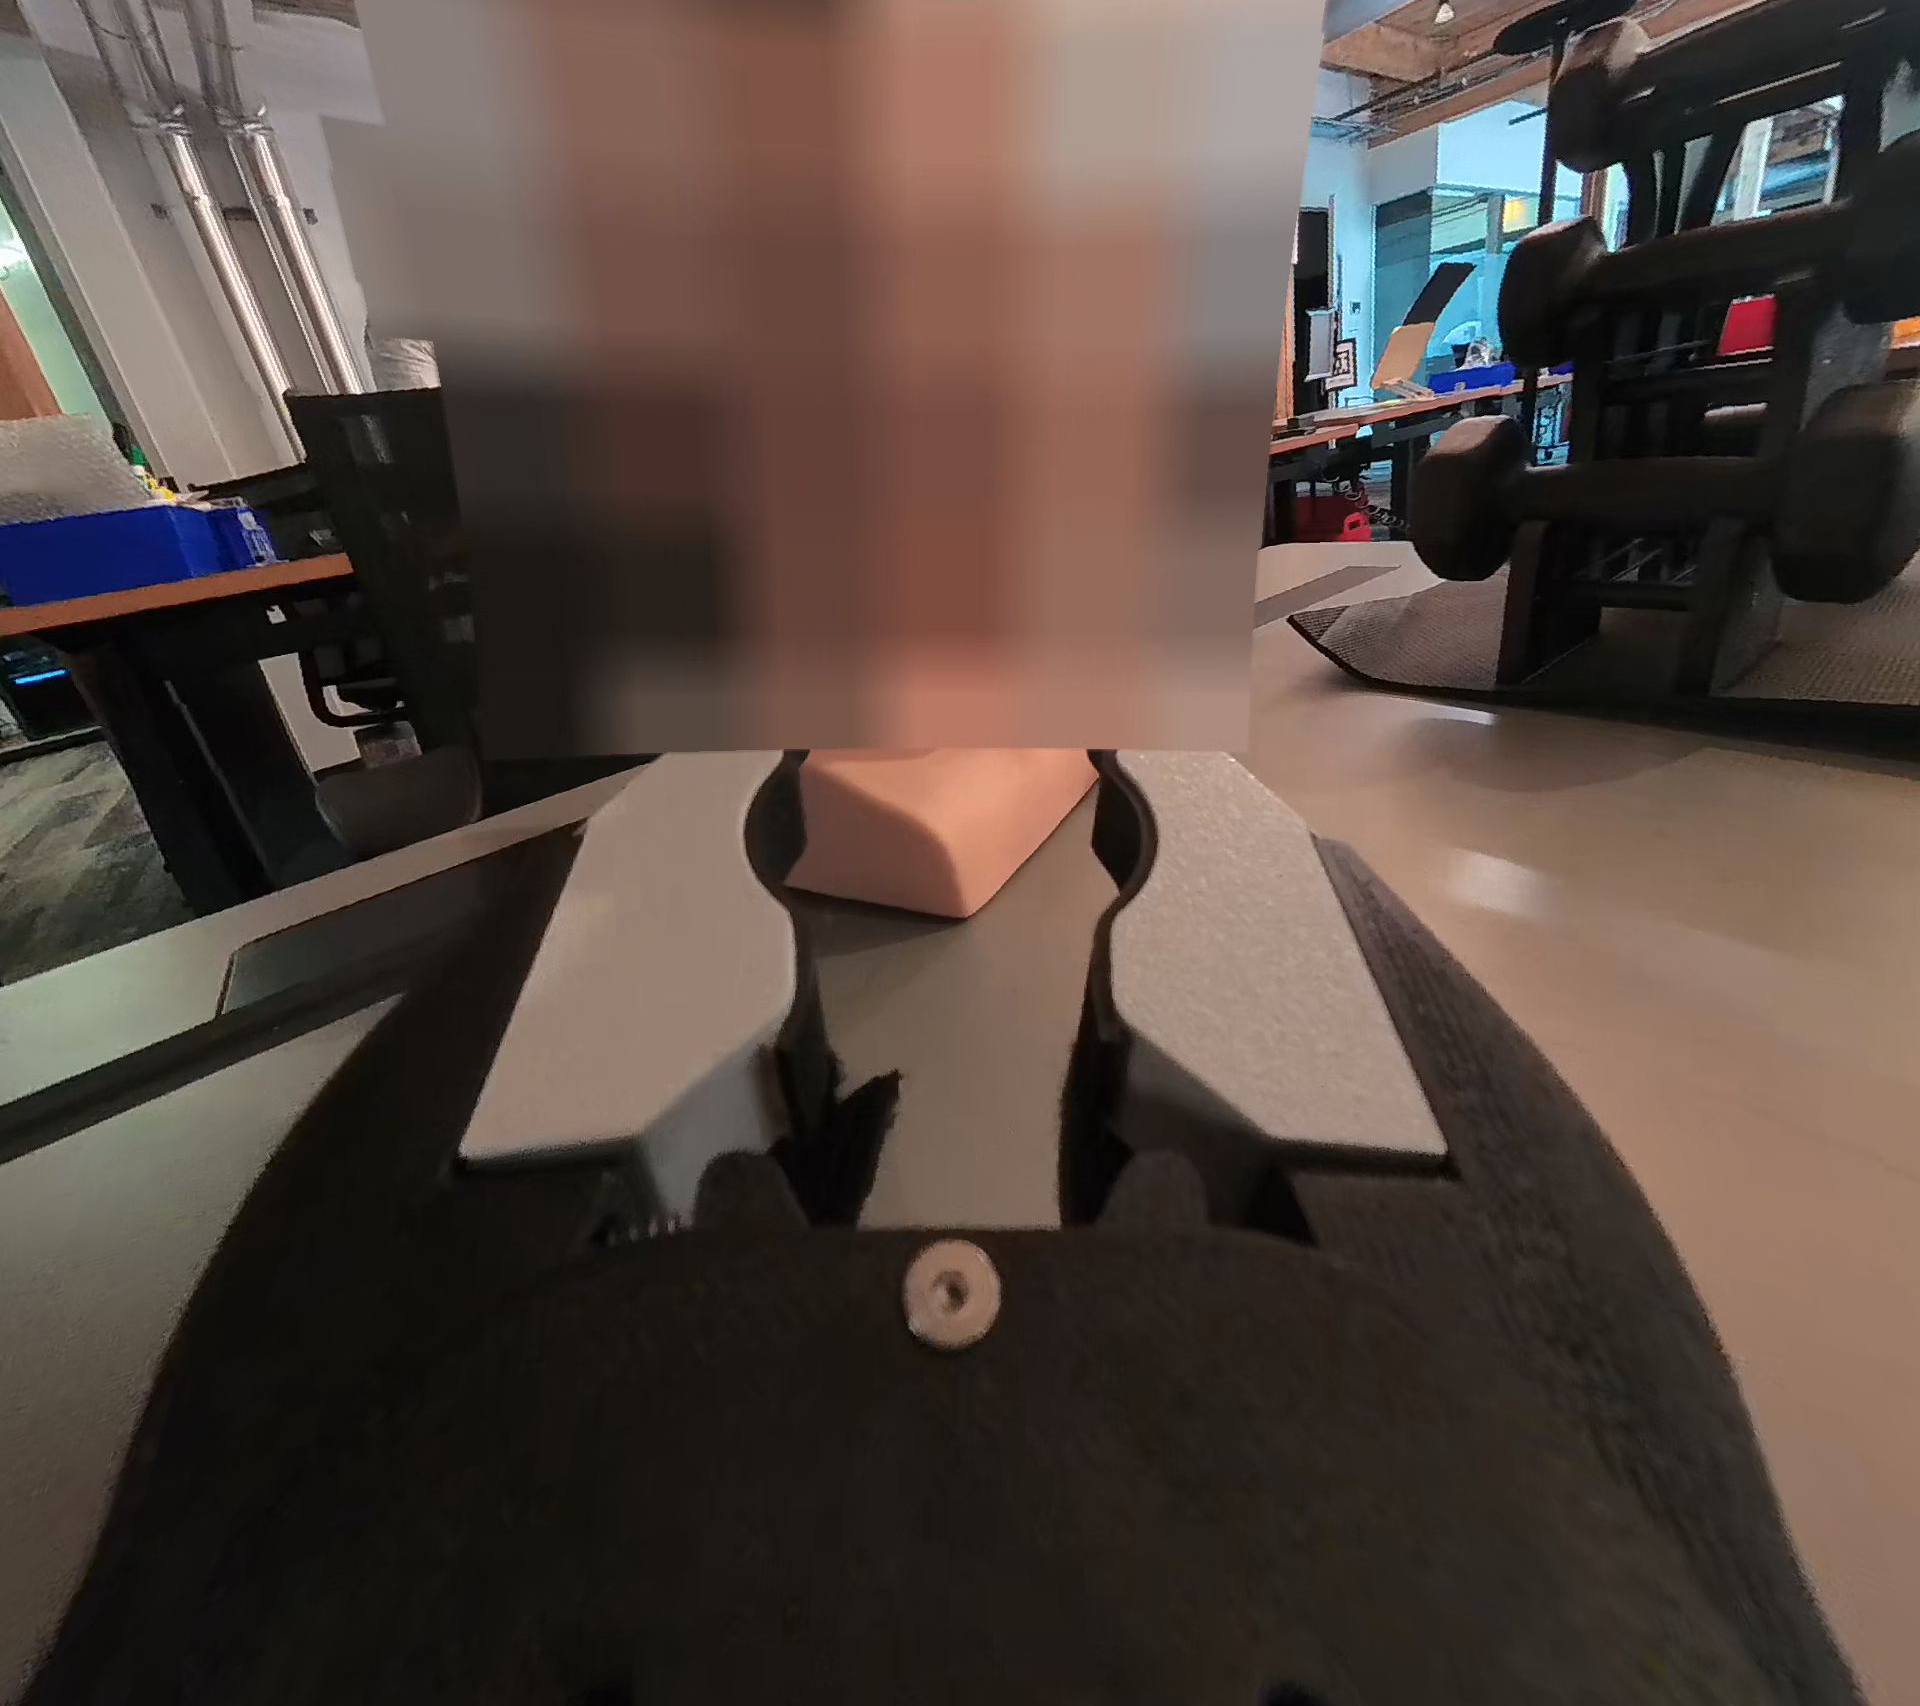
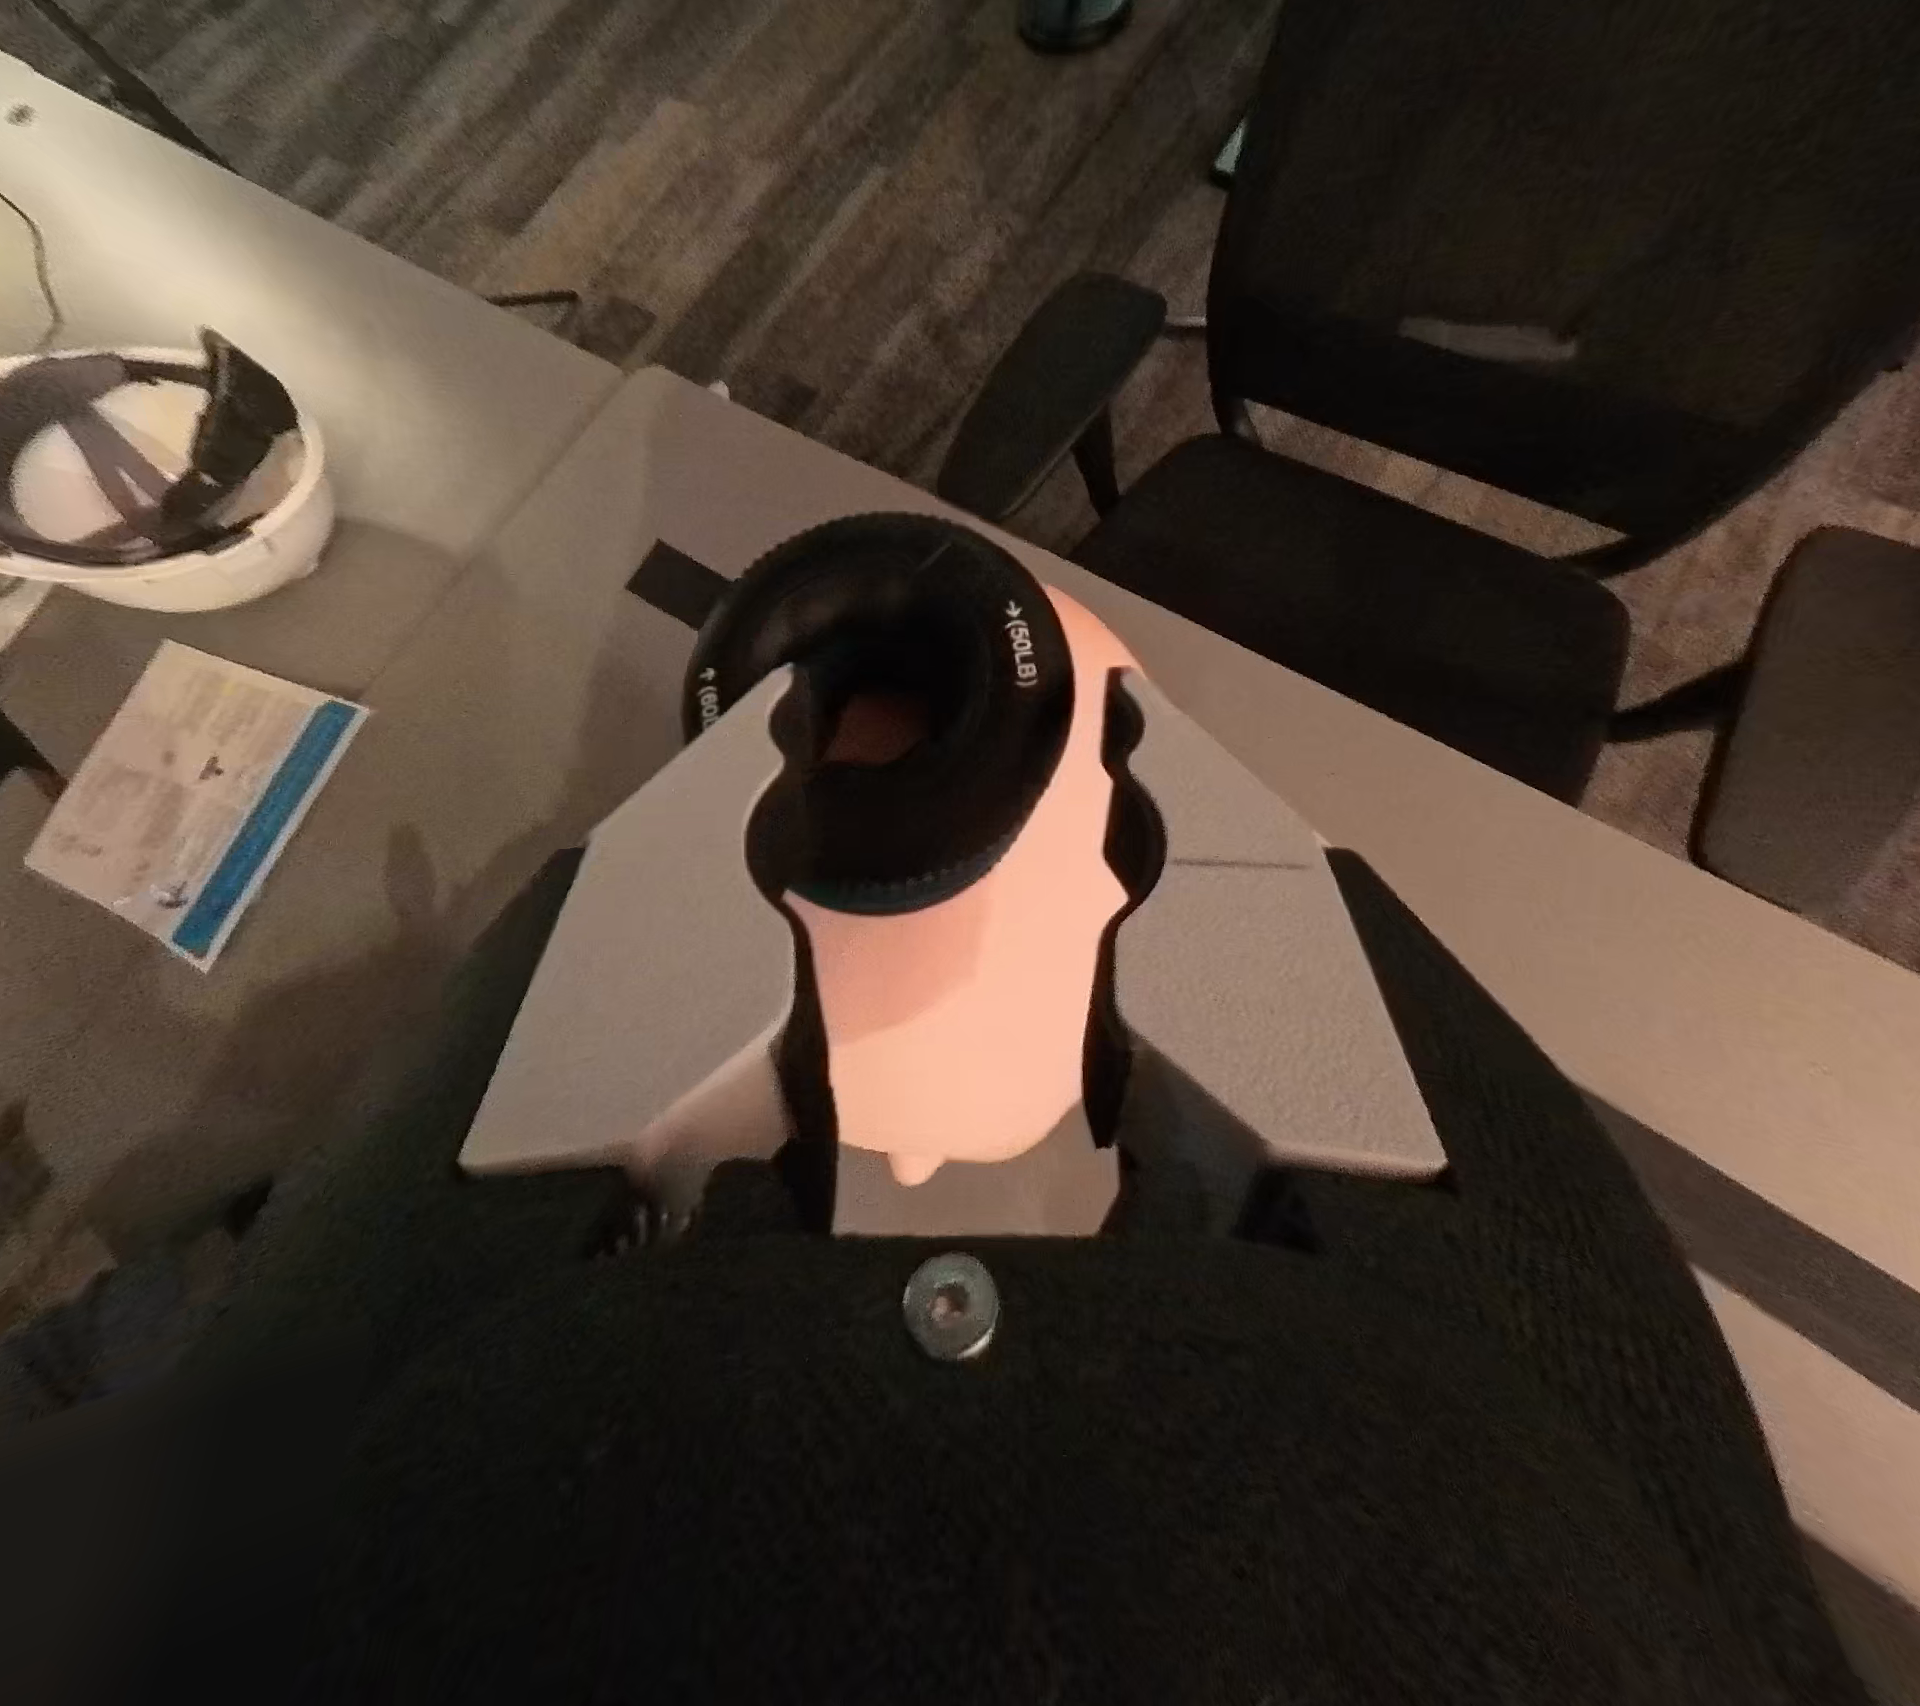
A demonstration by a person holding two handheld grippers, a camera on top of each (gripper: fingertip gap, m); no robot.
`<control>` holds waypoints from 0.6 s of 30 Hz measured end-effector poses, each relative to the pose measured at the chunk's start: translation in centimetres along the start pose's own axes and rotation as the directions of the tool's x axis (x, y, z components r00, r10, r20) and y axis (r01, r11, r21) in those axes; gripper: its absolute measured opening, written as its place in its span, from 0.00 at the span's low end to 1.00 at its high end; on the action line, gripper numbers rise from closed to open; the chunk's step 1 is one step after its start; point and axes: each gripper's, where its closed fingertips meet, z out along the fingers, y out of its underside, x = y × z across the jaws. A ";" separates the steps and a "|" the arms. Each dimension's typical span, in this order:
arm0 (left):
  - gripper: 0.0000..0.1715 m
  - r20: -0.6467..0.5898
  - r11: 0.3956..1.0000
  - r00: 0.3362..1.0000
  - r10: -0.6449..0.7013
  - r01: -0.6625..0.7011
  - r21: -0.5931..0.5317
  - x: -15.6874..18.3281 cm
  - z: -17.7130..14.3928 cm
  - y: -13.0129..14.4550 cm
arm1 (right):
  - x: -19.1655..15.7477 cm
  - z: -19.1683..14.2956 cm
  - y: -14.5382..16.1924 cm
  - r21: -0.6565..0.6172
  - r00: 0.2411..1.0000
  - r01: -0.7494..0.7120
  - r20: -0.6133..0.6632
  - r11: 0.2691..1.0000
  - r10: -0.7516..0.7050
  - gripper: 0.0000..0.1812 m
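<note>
My left gripper (image 1: 940, 809) lies low over a grey table (image 1: 1558, 929). Its grey fingers (image 1: 665, 950) close on the rounded end of a pink handle (image 1: 935, 835); a blurred patch hides the rest of the handle. My right gripper (image 2: 945, 690) points down at the table (image 2: 1351, 825) and is shut on a pink handle (image 2: 956, 981) that fills the gap between its fingers. A black ring-shaped dial (image 2: 894, 700) with white markings sits on the far end of that handle.
A black rack of dumbbells (image 1: 1662, 461) stands on a dark mat at the right. A desk with blue bins (image 1: 114, 534) is at the left. A white hard hat (image 2: 156, 493) and a leaflet (image 2: 197, 804) lie on the table. A black office chair (image 2: 1455, 409) stands past the table edge. About 35 cm separates my left fingertips from my right.
</note>
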 end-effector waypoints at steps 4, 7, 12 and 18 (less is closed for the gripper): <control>0.30 0.005 1.000 1.000 -0.010 0.010 0.002 -0.2 0.0 0.0 | 0.7 -2.4 -2.7 0.227 0.999 -0.041 0.035 0.973 0.034 0.32; 0.30 0.005 1.000 1.000 -0.015 0.015 0.004 -0.1 0.2 0.0 | 4.3 -5.6 -4.6 0.503 0.990 -0.032 -0.101 0.864 0.096 0.16; 0.30 -0.003 1.000 1.000 -0.009 0.009 0.005 0.2 0.5 0.0 | 6.1 -0.1 0.0 0.373 0.997 -0.046 -0.036 0.927 0.064 0.00; 0.30 0.021 0.999 0.998 -0.054 0.053 0.010 -0.7 0.5 0.1 | 6.0 3.9 -0.1 0.371 1.000 0.013 -0.013 0.929 -0.009 0.00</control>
